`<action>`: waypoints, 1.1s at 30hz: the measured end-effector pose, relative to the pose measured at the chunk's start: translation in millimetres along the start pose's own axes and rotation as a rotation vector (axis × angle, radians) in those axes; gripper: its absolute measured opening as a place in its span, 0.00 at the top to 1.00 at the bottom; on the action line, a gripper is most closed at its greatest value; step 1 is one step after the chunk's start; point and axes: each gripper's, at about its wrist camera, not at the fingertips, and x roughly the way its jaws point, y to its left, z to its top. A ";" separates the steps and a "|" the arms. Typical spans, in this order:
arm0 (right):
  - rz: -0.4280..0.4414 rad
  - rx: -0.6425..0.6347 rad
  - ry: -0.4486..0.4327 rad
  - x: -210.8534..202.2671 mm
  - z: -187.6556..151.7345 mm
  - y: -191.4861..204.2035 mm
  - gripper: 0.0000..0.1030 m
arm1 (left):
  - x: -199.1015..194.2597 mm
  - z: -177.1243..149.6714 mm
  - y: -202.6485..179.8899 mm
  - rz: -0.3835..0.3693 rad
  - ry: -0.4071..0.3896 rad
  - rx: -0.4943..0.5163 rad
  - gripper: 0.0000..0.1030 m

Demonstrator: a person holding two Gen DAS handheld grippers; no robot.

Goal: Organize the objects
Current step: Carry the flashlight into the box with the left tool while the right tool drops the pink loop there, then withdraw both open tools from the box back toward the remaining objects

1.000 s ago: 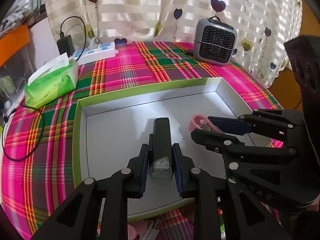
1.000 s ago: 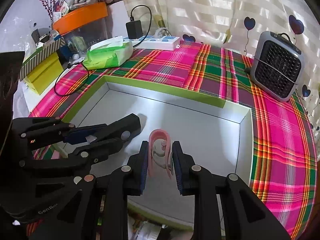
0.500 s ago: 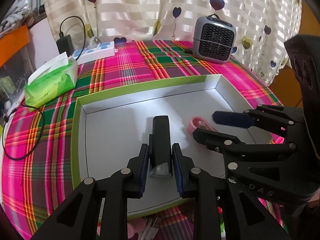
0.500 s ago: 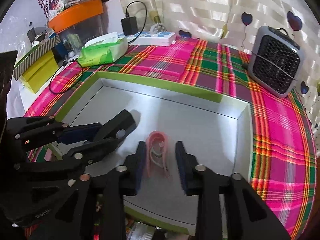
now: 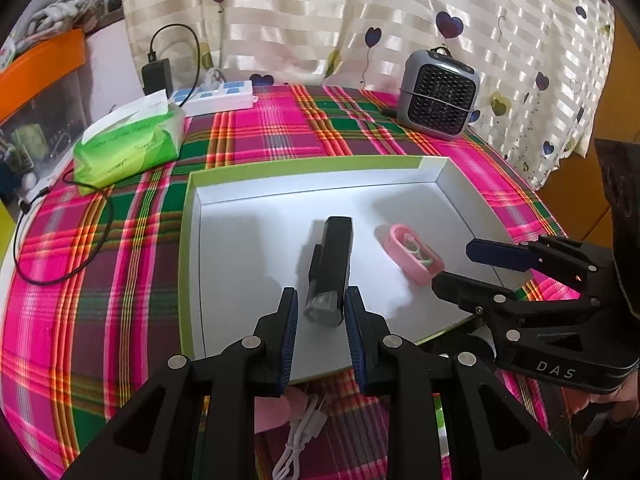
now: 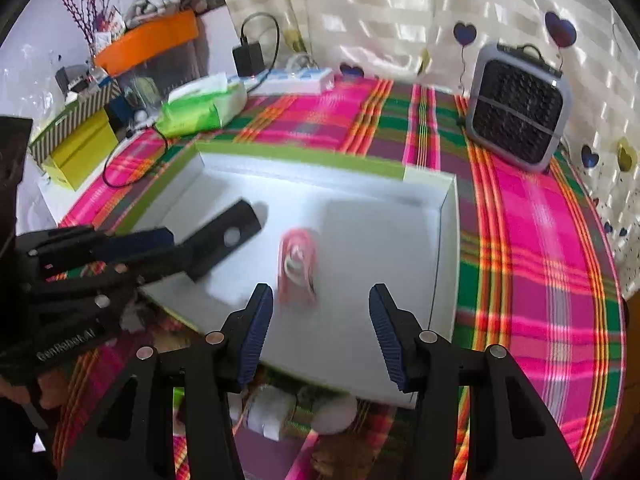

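A shallow white box with a green rim [image 5: 188,240] lies on the plaid table. In it lie a black bar-shaped device [image 5: 332,264] and a pink oval case [image 5: 412,254]. My left gripper [image 5: 320,312] is slightly open, its pads either side of the device's near end without gripping it. My right gripper [image 6: 320,312] is wide open and empty, drawn back from the pink case [image 6: 298,264], which lies in the box [image 6: 448,240]. It also shows at the right of the left wrist view [image 5: 476,264]. The device shows in the right wrist view [image 6: 228,236].
A green tissue pack [image 5: 128,140], a white power strip [image 5: 216,96] with charger and a grey mini heater [image 5: 438,94] stand at the back. A black cable [image 5: 60,240] loops at the left. A white cable [image 5: 300,436] and small items lie before the box.
Both grippers have let go: the pink case and the black device now lie on the box floor. The right gripper opened wide and both pulled back.
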 end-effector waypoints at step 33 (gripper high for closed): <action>0.027 -0.020 -0.139 -72.8 -43.6 31.2 0.50 | -56.7 -41.8 -15.5 0.017 -0.085 0.019 0.78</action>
